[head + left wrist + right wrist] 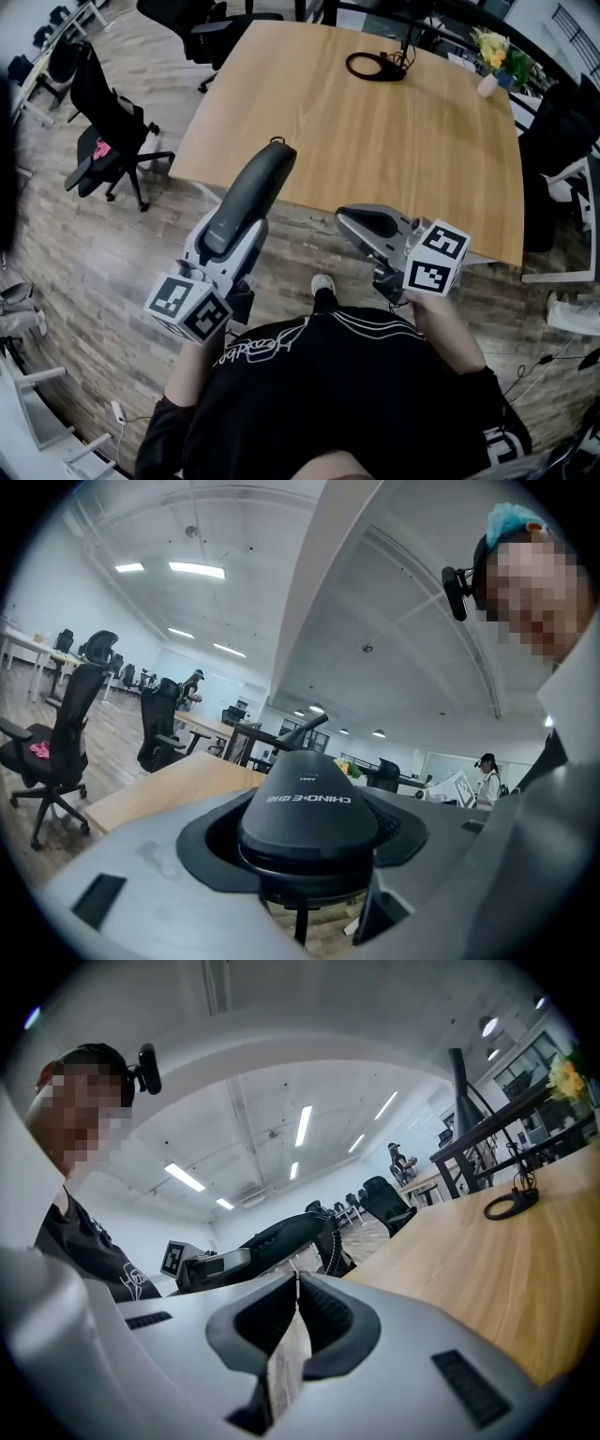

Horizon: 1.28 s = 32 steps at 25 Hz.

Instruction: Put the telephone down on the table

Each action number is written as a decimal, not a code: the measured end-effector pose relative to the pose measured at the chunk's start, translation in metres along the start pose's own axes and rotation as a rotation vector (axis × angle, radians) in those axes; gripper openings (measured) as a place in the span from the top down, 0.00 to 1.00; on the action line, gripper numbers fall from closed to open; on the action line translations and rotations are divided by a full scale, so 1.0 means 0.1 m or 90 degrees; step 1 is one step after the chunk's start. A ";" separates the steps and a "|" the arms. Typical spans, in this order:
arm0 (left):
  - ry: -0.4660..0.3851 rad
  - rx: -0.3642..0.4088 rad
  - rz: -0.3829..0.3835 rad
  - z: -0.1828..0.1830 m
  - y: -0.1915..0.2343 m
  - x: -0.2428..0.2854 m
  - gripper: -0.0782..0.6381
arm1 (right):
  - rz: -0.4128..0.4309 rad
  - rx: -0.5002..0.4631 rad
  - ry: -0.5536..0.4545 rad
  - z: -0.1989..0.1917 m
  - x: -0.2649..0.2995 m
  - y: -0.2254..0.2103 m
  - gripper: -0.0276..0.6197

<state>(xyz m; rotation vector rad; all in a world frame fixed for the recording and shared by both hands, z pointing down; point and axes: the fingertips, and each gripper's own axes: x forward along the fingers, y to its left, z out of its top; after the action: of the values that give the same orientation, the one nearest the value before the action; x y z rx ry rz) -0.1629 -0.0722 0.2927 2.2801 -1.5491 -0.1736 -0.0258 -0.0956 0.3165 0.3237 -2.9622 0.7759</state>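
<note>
A dark grey telephone handset [255, 187] is clamped in my left gripper [228, 242], held in the air over the floor just short of the wooden table's [375, 141] near edge. In the left gripper view the handset's rounded end [306, 810] fills the gap between the jaws. My right gripper [345, 221] hovers beside it to the right, also short of the table edge, with its jaws closed together and nothing between them [294, 1321]. The right gripper view also shows the handset [281, 1235] in profile, off to its left.
A black cable coil [375, 66] lies at the table's far side, and a small vase of flowers [491, 58] stands at the far right corner. Black office chairs [108, 127] stand left of the table. The person's shoe [322, 284] is on the wood floor below.
</note>
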 end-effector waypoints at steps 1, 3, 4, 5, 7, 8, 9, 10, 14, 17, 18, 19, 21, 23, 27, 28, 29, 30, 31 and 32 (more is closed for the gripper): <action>0.000 0.000 0.001 0.01 0.02 0.13 0.49 | -0.003 0.002 0.000 0.06 0.00 -0.13 0.89; 0.004 0.003 0.000 0.02 0.06 0.37 0.49 | -0.006 0.005 0.000 0.17 -0.01 -0.35 0.89; 0.007 0.006 -0.001 0.03 0.08 0.48 0.49 | -0.005 0.004 0.000 0.22 -0.02 -0.44 0.89; 0.009 0.009 0.000 0.03 0.09 0.58 0.49 | -0.003 0.002 0.002 0.26 -0.02 -0.52 0.89; 0.010 0.005 0.003 0.05 0.10 0.74 0.49 | -0.004 -0.002 0.005 0.34 -0.03 -0.65 0.89; 0.010 0.004 0.003 0.06 0.12 0.79 0.50 | -0.006 -0.004 0.006 0.37 -0.03 -0.71 0.89; 0.010 0.004 0.001 0.07 0.14 0.84 0.49 | -0.008 -0.004 0.005 0.41 -0.01 -0.77 0.89; 0.011 0.004 -0.001 0.08 0.17 0.89 0.50 | -0.011 -0.002 0.005 0.43 0.01 -0.83 0.89; 0.022 -0.008 -0.002 0.01 0.37 1.08 0.49 | -0.024 0.026 0.011 0.35 0.11 -1.06 0.89; 0.031 -0.016 0.000 -0.02 0.59 1.27 0.49 | -0.032 0.048 0.018 0.28 0.23 -1.24 0.89; 0.035 -0.016 0.001 -0.02 0.65 1.34 0.49 | -0.036 0.053 0.020 0.28 0.27 -1.30 0.89; 0.041 -0.016 0.001 -0.03 0.71 1.41 0.49 | -0.040 0.058 0.021 0.29 0.29 -1.37 0.89; 0.050 -0.014 0.000 -0.02 0.82 1.56 0.49 | -0.049 0.068 0.019 0.33 0.34 -1.50 0.89; 0.058 -0.010 -0.002 -0.01 0.92 1.71 0.49 | -0.056 0.077 0.018 0.36 0.39 -1.64 0.89; 0.076 -0.012 -0.001 -0.03 1.19 2.03 0.49 | -0.072 0.102 0.019 0.40 0.53 -1.96 0.89; 0.080 -0.015 0.000 -0.04 1.27 2.10 0.49 | -0.076 0.108 0.021 0.40 0.57 -2.03 0.89; 0.086 -0.019 0.000 -0.05 1.34 2.17 0.49 | -0.081 0.112 0.023 0.40 0.60 -2.09 0.89; 0.091 -0.023 0.001 -0.07 1.40 2.23 0.49 | -0.087 0.117 0.026 0.39 0.64 -2.15 0.89; 0.097 -0.027 0.001 -0.08 1.47 2.30 0.49 | -0.091 0.123 0.028 0.39 0.67 -2.21 0.89; 0.103 -0.031 0.002 -0.10 1.55 2.36 0.49 | -0.096 0.128 0.030 0.38 0.71 -2.27 0.89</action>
<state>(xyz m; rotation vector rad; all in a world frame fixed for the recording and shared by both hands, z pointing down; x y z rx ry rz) -0.2032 -0.3363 0.3852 2.1968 -1.4501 -0.0251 -0.0455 -0.3209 0.3998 0.5244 -2.7803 1.0479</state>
